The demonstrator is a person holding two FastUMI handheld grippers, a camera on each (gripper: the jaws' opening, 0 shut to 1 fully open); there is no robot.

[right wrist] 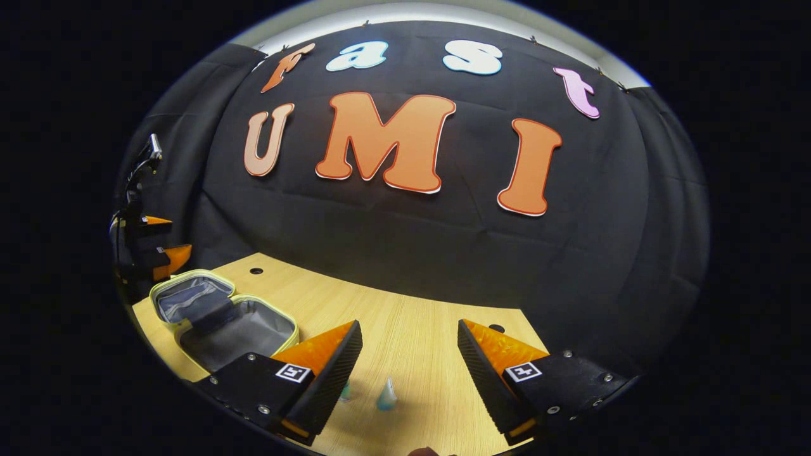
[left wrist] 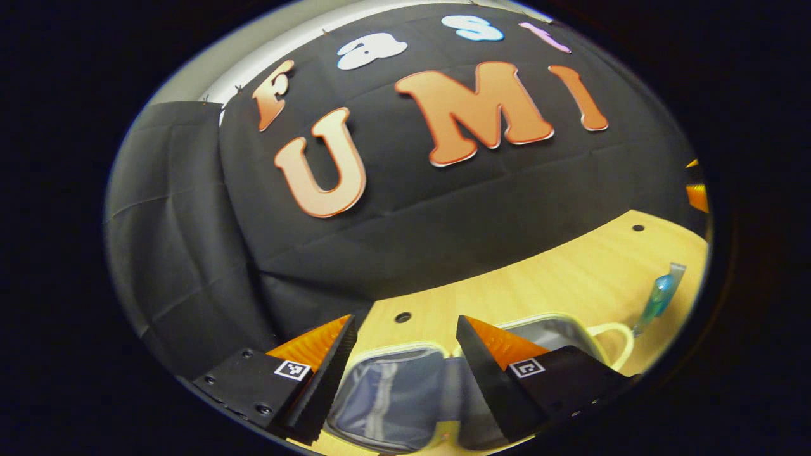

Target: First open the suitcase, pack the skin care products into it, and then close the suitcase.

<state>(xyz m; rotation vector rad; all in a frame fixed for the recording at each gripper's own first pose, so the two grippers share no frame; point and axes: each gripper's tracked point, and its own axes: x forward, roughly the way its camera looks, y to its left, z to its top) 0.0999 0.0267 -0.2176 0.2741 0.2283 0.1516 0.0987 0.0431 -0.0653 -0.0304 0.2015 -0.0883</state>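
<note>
Right gripper view, right tool (right wrist: 408,364) wide apart over tube (right wrist: 386,396), left tool (left wrist: 405,358) apart above open suitcase (left wrist: 393,392)

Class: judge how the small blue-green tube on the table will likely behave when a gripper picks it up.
The tube looks small and slim, so probably light. Its flat crimped end suggests soft walls that may give under the fingers. Lying on the bare table, it might slide when nudged.

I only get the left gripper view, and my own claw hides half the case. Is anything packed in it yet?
Observer: No. In the right gripper view, both halves of the open suitcase look empty.
Operator: What is the right claw doing?
Observer: The right claw hangs open over the table.
Operator: Any products by it?
Observer: A bluish tube sits between its fingers, ungripped. A second tube peeks from behind one finger.
</note>
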